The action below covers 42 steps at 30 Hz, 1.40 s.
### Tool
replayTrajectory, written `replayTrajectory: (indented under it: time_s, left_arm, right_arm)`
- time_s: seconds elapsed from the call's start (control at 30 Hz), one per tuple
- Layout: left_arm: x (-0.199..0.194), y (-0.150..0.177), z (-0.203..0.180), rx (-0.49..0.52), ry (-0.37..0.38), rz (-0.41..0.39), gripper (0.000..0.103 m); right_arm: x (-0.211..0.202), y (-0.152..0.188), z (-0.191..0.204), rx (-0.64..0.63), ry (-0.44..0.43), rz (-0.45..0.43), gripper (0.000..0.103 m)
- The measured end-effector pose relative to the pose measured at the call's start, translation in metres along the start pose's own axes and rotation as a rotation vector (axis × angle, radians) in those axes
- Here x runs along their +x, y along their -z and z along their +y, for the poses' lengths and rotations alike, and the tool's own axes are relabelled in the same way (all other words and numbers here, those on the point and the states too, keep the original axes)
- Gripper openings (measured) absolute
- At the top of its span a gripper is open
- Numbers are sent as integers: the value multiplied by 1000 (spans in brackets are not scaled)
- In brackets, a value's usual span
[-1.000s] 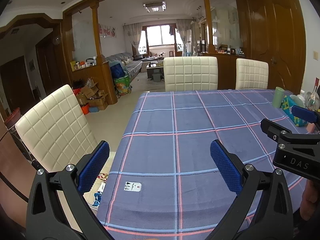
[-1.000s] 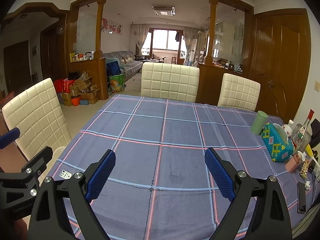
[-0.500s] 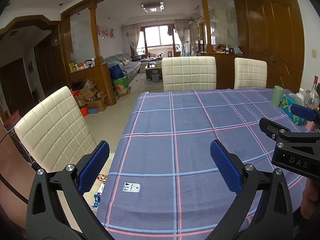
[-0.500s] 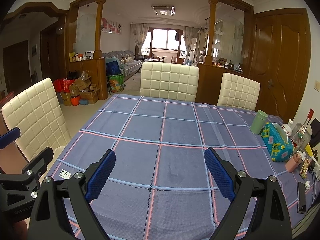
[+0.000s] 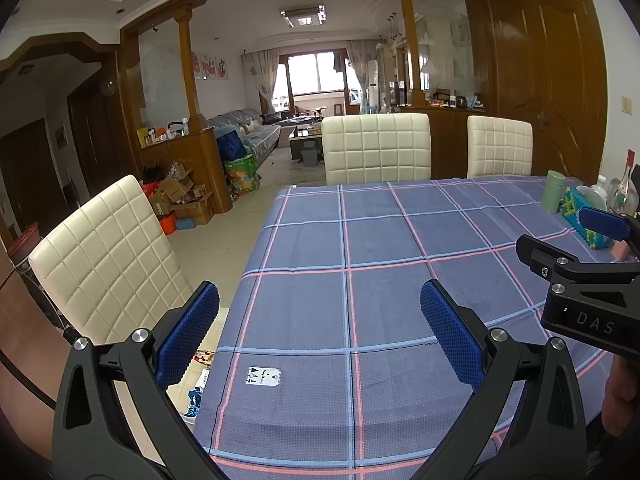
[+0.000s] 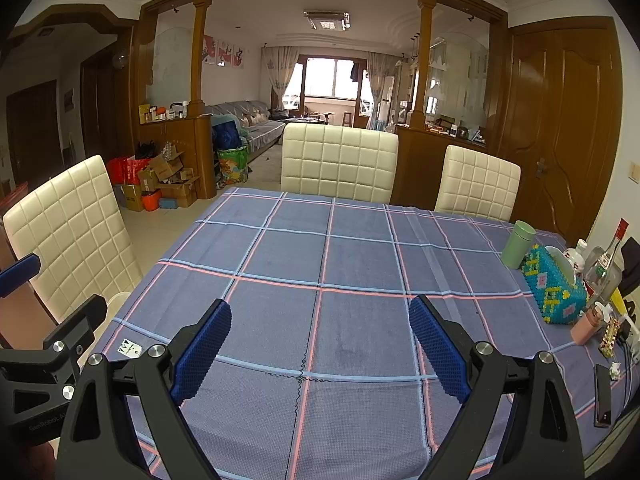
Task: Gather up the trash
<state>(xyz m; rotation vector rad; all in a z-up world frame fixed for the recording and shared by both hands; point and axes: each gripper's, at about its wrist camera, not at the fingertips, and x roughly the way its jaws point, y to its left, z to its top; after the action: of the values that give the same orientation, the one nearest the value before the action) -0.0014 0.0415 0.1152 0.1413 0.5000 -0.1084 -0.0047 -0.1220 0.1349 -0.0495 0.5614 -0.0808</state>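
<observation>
A small white printed tag (image 5: 262, 376) lies on the blue plaid tablecloth (image 5: 380, 240) near the table's left front corner, also seen as the tag (image 6: 129, 348) in the right wrist view. Scraps of wrapper (image 5: 196, 396) lie on the floor beside that corner. My left gripper (image 5: 318, 312) hovers open over the front of the table, with the tag just below its left finger. My right gripper (image 6: 320, 320) is open and empty over the table's middle front. A tiny white crumpled bit (image 6: 614, 369) sits at the right edge.
Cream padded chairs stand at the left (image 5: 108, 256) and far side (image 5: 376, 148). Along the right edge are a green cup (image 6: 518, 244), a beaded tissue box (image 6: 554, 292), bottles (image 6: 604, 268) and a dark phone (image 6: 602, 396). Boxes and bags (image 6: 160, 188) clutter the floor at back left.
Both views have shifted only slightly. Both grippers stay open and empty, and nothing on the table has moved.
</observation>
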Motion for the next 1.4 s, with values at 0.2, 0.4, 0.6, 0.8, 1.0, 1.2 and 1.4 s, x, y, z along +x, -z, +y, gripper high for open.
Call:
replayTrajectory:
  time_s: [0.2,0.4,0.6,0.8,1.0,1.2,1.4]
  left_arm:
    - [0,-1,0,0,2,2,99]
    - [0,-1,0,0,2,4,99]
    - [0,-1,0,-2,2,4,99]
    - [1,1,1,-7,-7,8,99]
    - [0,2,0,-6,-10,-7,99]
    - [5,-1,1,-24,-8,22,99]
    - [6,-3,-2,-15,-35,24,99]
  right_arm:
    - [0,0,0,1,-1,0,88]
    - [0,-1,0,1,-1,2,88]
    - [0,-2,1,0,-2,2,88]
    - [1,-2,1,-1,-4,3,88]
    - [1,-2,1,0,-4,3,88]
    - [2,-1,1,1,-5,6,88]
    - [5,0,0,11,-4,12,88]
